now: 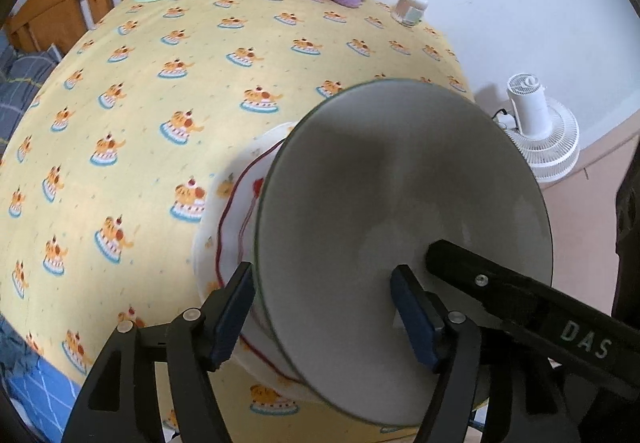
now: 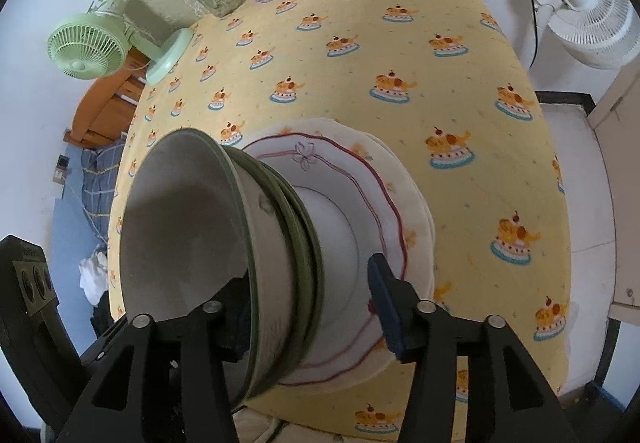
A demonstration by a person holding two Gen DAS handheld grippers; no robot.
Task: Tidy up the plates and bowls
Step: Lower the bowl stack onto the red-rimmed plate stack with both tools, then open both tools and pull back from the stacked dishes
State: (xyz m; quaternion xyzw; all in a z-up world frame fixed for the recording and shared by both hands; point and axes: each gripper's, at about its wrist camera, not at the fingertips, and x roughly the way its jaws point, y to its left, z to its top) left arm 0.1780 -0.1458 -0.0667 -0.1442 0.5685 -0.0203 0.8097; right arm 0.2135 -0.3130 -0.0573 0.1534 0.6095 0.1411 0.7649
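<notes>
With both pairs of fingers spread and straddling opposite rims without pressing, the left gripper (image 1: pixel 324 317) and right gripper (image 2: pixel 314 313) look done seating the top bowl (image 1: pixel 404 203) in the bowl stack (image 2: pixel 288 227) on nested plates (image 2: pixel 384 179), centred on the bench (image 2: pixel 460 123).

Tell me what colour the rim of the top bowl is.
Dark green rim on the top bowl; clearest in the right wrist view.

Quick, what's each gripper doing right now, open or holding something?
Left gripper: open, straddling the bowl rim.
Right gripper: open, bowl wall between its fingers.
</notes>
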